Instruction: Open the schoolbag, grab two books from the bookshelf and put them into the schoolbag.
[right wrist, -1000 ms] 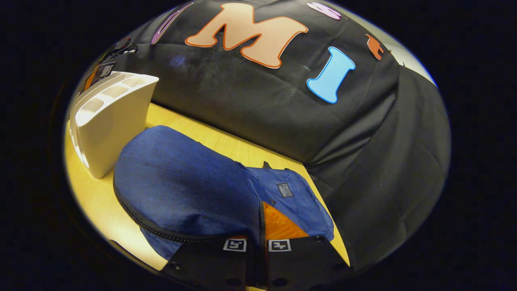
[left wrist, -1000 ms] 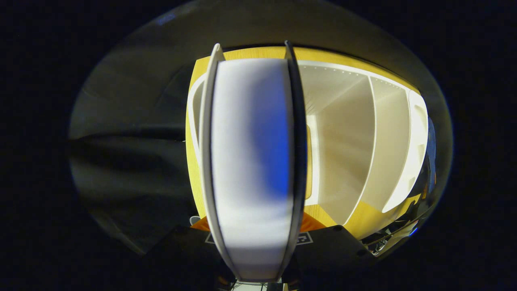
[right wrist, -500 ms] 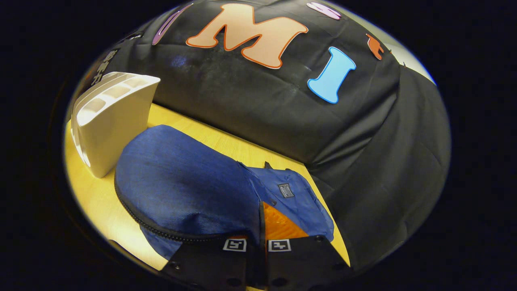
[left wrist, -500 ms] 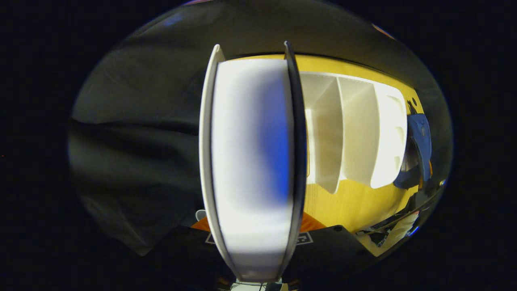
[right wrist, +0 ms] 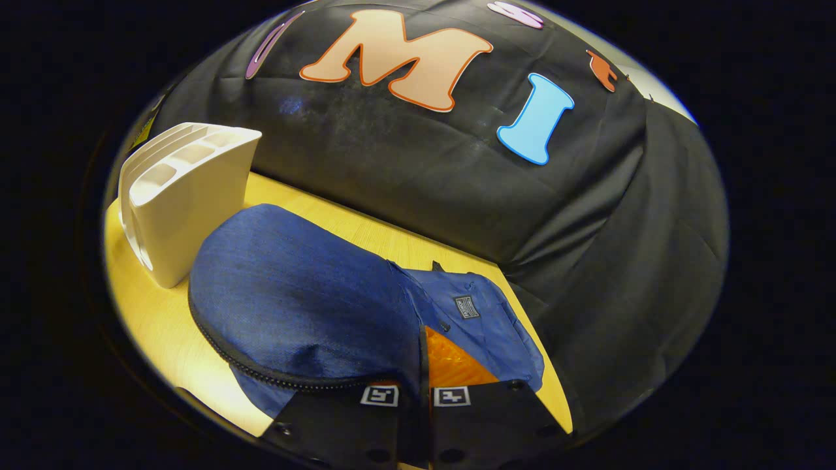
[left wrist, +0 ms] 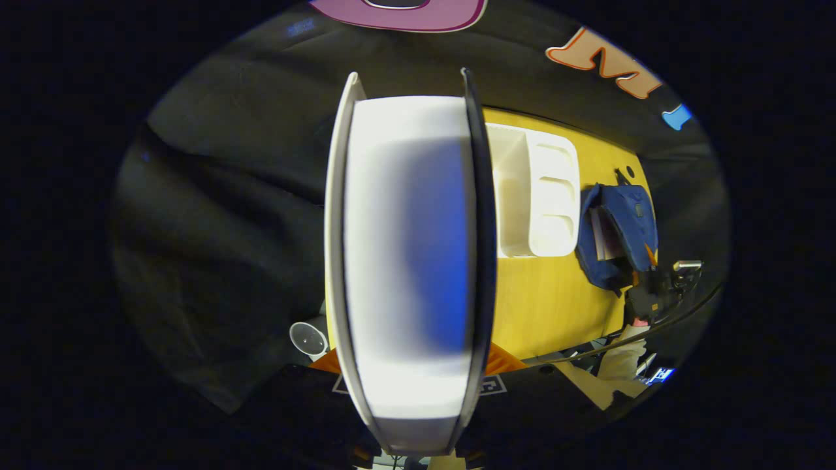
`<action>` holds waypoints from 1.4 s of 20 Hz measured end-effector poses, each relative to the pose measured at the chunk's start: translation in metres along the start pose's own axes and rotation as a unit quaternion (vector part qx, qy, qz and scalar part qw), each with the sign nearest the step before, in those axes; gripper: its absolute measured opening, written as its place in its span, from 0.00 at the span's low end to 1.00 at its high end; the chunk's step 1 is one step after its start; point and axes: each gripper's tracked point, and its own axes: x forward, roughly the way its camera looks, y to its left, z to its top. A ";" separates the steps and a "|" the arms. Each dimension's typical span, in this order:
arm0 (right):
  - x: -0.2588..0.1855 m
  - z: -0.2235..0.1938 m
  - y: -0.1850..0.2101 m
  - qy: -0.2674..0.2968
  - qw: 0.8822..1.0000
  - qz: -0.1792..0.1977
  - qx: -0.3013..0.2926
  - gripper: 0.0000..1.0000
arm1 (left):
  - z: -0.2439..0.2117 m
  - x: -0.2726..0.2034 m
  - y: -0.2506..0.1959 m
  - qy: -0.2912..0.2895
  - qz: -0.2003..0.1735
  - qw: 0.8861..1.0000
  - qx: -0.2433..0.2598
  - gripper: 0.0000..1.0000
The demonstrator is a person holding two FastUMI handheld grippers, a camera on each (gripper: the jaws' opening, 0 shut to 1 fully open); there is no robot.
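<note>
The wooden table (right wrist: 385, 238) carries the blue schoolbag (right wrist: 294, 307), its zipped flap raised, lying just beside the white bookshelf (right wrist: 179, 196). In the left gripper view a thick book (left wrist: 408, 261), pale pages edge-on between dark covers, stands upright, long axis pointing away, hiding part of the shelf. The left gripper (left wrist: 411, 418) is clamped on it. The right gripper (right wrist: 424, 398) pinches the flap's edge, jaws together.

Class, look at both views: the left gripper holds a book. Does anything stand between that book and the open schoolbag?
The book is gripped. The bookshelf stands beside the schoolbag, on the book's side. The right gripper pinches the bag's flap. Nothing visible blocks the opening.
</note>
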 end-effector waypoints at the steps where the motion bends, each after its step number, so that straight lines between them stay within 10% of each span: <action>1: 0.000 0.000 -0.001 -0.001 1.000 0.003 0.000 0.05 | -0.004 -0.003 -0.009 -0.008 -0.009 1.000 -0.003 0.40; 17: -0.002 -0.003 -0.007 -0.005 0.999 0.034 0.015 0.06 | -0.015 0.035 -0.233 -0.078 -0.281 0.956 -0.031 0.40; 28: -0.001 0.005 -0.018 -0.011 0.996 0.046 0.081 0.05 | 0.005 0.129 -0.346 -0.087 -0.368 0.921 -0.092 0.40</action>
